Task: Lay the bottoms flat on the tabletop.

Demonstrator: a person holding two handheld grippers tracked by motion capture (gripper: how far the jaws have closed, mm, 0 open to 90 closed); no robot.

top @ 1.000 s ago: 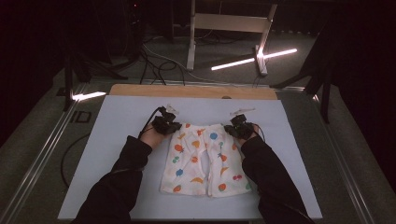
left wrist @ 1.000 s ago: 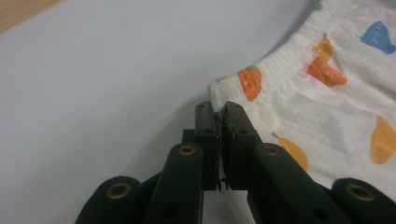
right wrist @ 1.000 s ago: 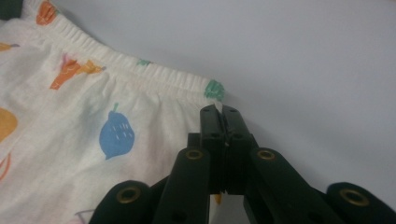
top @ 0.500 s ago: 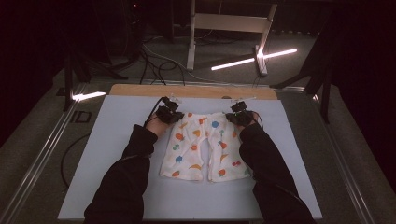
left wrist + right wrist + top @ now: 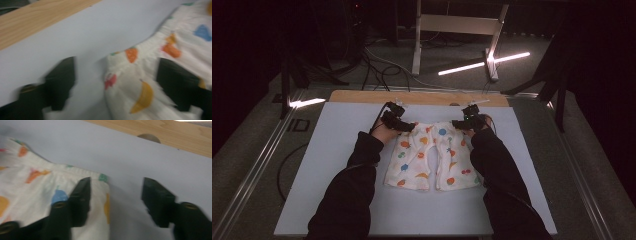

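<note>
Shorts (image 5: pixel 430 156) are lying flat on the grey tabletop (image 5: pixel 332 165), waistband far; left gripper (image 5: pixel 398 123) and right gripper (image 5: pixel 466 121), fingers just opened and spread, are straddling its corners.

A table (image 5: pixel 422 97) with a pale wooden top carries a large light grey-blue mat (image 5: pixel 337 150) that covers nearly all of it, leaving a strip of bare wood along the far edge. On the mat, about the middle and toward the far side, a small pair of white shorts (image 5: pixel 429 157) printed with coloured fruit lies spread flat, waistband at the far end and the two legs pointing toward the person. The table stands on a grey floor (image 5: pixel 252 150), with a metal rail (image 5: pixel 257 165) running along its left side.
</note>
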